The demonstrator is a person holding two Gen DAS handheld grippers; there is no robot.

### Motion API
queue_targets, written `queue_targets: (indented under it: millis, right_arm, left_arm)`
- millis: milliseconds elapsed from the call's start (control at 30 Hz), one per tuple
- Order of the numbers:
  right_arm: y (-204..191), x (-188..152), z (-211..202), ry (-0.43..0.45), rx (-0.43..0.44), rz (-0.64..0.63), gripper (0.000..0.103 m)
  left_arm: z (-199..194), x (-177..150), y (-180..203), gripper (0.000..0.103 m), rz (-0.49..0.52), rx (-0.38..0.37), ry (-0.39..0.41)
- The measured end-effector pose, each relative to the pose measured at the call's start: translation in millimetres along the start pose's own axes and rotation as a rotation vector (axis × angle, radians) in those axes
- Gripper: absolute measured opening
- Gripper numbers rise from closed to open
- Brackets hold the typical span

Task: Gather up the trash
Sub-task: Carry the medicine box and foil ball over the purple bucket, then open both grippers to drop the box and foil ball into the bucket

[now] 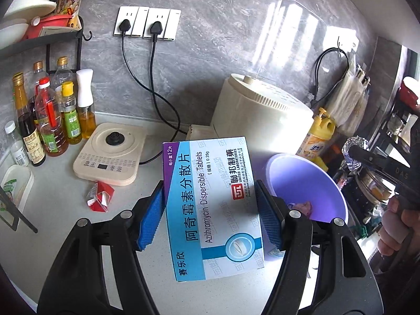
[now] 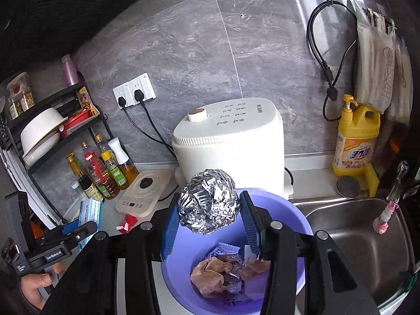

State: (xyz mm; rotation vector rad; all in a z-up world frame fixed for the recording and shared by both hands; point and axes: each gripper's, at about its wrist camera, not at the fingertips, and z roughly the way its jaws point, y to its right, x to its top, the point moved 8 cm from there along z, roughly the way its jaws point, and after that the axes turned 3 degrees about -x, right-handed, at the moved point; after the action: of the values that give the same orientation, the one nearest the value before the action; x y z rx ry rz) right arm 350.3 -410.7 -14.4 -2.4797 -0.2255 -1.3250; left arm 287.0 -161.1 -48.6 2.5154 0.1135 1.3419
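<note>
Grey marble-look wall tiles back a pale speckled counter (image 1: 65,210) carrying a cream induction hob (image 1: 111,153), a cluster of oil and sauce bottles (image 1: 50,120) and a large cream appliance (image 1: 262,120). Left tool (image 1: 210,215): blue pads clamped on both long edges of a white-and-blue tablet box (image 1: 212,210), held above the counter, just left of a lilac basin (image 1: 309,183). Right tool (image 2: 208,218): pads part-way apart and pressed against a crumpled foil ball (image 2: 208,202), suspended over the basin, which already holds brown paper and wrappers (image 2: 223,270). Left view only: a torn red-and-white carton (image 1: 99,197) lying on the counter before the hob. Right view only: a steel sink (image 2: 362,241) with tap just right of the basin, a yellow detergent bottle (image 2: 354,141) behind it, and a black shelf rack (image 2: 52,131) stacked with bowls
</note>
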Motion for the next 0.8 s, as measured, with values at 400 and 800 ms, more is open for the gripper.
queue_targets:
  millis: [400,800]
  right_arm:
    - [40,-12,-32,0.02,-0.008,0.02,0.071]
    - [121,-19,-60,0.041,-0.104,0.11,0.073]
  left_arm:
    - [19,28,71,0.067,0.047,-0.13,0.033]
    - [73,36,148,0.067,0.112,-0.197,-0.052]
